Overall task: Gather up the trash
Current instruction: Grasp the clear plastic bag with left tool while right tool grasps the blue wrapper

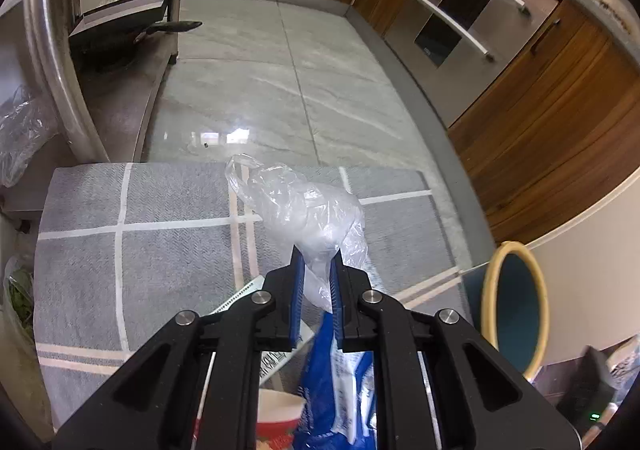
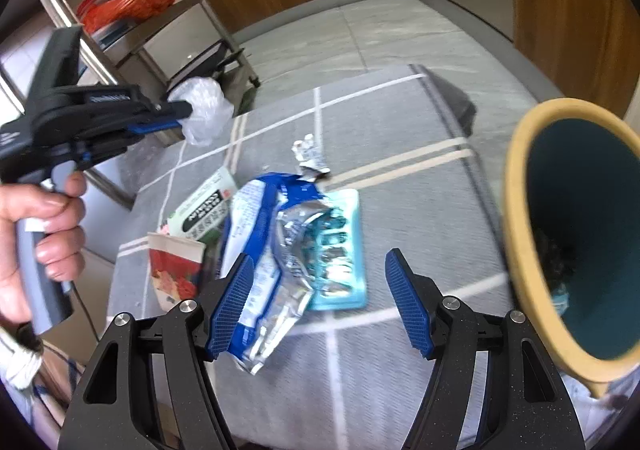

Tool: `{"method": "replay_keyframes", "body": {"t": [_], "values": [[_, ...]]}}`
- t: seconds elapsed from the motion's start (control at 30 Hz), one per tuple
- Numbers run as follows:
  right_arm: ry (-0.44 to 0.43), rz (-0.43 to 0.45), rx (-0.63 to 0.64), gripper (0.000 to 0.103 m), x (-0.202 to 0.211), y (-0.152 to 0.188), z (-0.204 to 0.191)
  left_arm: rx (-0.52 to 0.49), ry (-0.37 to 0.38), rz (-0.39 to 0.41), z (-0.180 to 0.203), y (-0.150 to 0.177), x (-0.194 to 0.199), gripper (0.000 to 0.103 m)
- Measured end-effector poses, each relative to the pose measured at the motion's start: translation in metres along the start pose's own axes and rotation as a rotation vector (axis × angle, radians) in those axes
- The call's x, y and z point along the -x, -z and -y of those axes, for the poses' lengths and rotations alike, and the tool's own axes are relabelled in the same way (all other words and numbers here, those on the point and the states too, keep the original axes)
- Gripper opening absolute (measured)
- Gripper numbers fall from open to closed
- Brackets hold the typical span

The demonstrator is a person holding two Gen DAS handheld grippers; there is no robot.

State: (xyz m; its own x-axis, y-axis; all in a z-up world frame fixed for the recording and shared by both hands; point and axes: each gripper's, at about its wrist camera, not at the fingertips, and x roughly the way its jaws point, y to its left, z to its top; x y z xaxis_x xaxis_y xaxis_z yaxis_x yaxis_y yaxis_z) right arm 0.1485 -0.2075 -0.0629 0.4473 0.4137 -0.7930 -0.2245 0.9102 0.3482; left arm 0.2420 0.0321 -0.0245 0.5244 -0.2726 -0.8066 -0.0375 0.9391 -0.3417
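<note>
Trash lay scattered on the grey checked cloth (image 2: 400, 121) covering the counter: a torn blue-and-silver foil packet (image 2: 272, 250), a turquoise plastic blister tray (image 2: 344, 250), a red-printed paper cup (image 2: 176, 270) and a small crumpled wrapper (image 2: 310, 157). My left gripper (image 1: 316, 258) had its jaws clenched on a crumpled clear plastic bag (image 1: 308, 209), held clear above the cloth. The right gripper (image 2: 320, 290) angled down over the packet, jaws released. A yellow-rimmed teal bin (image 2: 576, 234) stood just beside; most pieces looked uncollected.
</note>
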Motion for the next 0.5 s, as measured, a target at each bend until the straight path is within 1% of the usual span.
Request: {"method": "replay_keyframes", "body": {"t": [0.2, 0.3, 0.37, 0.4, 0.47, 0.5], "values": [[-0.045, -0.018, 0.032, 0.069, -0.022, -0.006, -0.015, 0.001, 0.041, 0.027, 0.005, 0.006, 0.023, 0.011], [-0.054, -0.033, 0.058, 0.065, -0.033, -0.006, -0.021, -0.007, 0.054, 0.033, 0.011, 0.011, 0.032, 0.011], [-0.056, -0.047, 0.062, 0.056, -0.038, -0.006, -0.023, -0.007, 0.056, 0.034, 0.011, 0.011, 0.032, 0.011], [-0.060, -0.051, 0.063, 0.053, -0.041, -0.005, -0.023, -0.006, 0.057, 0.032, 0.010, 0.012, 0.031, 0.011], [-0.062, -0.060, 0.068, 0.040, -0.044, -0.004, -0.024, 0.006, 0.057, 0.027, 0.009, 0.012, 0.029, 0.011], [-0.062, -0.062, 0.074, 0.037, -0.044, -0.003, -0.025, 0.010, 0.058, 0.025, 0.007, 0.012, 0.028, 0.011]]}}
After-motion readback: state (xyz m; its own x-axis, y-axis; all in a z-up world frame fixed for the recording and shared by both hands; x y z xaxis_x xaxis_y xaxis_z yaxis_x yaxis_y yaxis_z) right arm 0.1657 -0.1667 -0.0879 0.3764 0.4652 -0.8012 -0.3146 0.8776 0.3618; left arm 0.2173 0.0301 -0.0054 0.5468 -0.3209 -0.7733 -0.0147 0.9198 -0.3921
